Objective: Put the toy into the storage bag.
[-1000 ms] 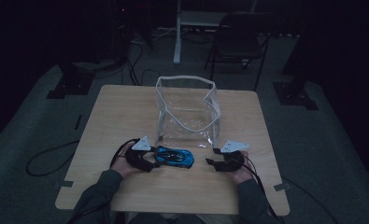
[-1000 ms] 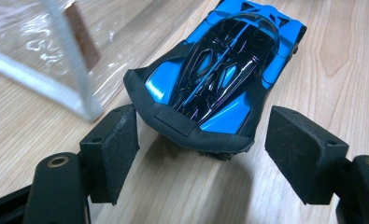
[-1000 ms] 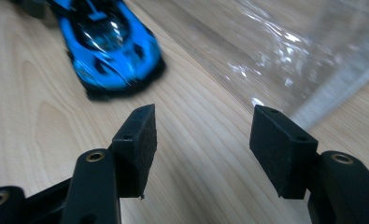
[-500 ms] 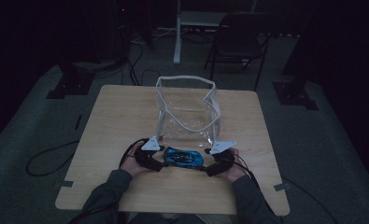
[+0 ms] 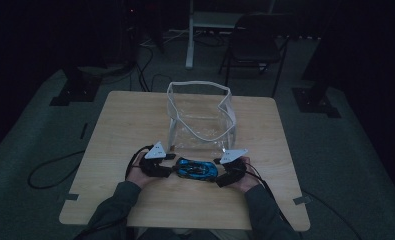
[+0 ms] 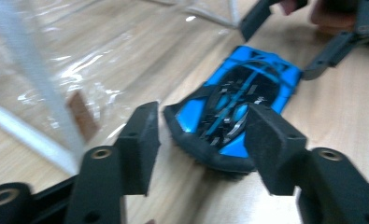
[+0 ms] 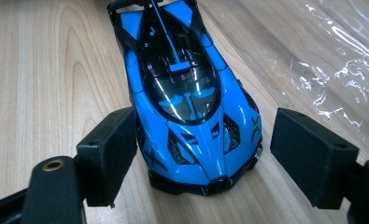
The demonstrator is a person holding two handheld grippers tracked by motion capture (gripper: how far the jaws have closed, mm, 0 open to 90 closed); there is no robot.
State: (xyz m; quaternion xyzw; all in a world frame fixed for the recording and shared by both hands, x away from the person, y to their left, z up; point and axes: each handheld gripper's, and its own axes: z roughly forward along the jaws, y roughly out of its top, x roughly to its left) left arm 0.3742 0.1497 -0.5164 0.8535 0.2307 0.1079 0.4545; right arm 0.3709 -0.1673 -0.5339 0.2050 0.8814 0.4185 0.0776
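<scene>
I have the blue toy car (image 5: 197, 169) on the bench (image 5: 125, 125) before the clear bag (image 5: 202, 117). My left fingers (image 6: 140, 140) have just been narrowing round its tail, not pressing; my right fingers (image 7: 109, 151), wide, straddle its nose. Uneven squeezing could skid it away.

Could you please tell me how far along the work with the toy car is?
Done: both grippers are at the car, left gripper at its rear, right gripper at its nose. In hand: the left jaws have just been closing round it, with gaps showing. Left: lift it, probably into the clear bag.
</scene>
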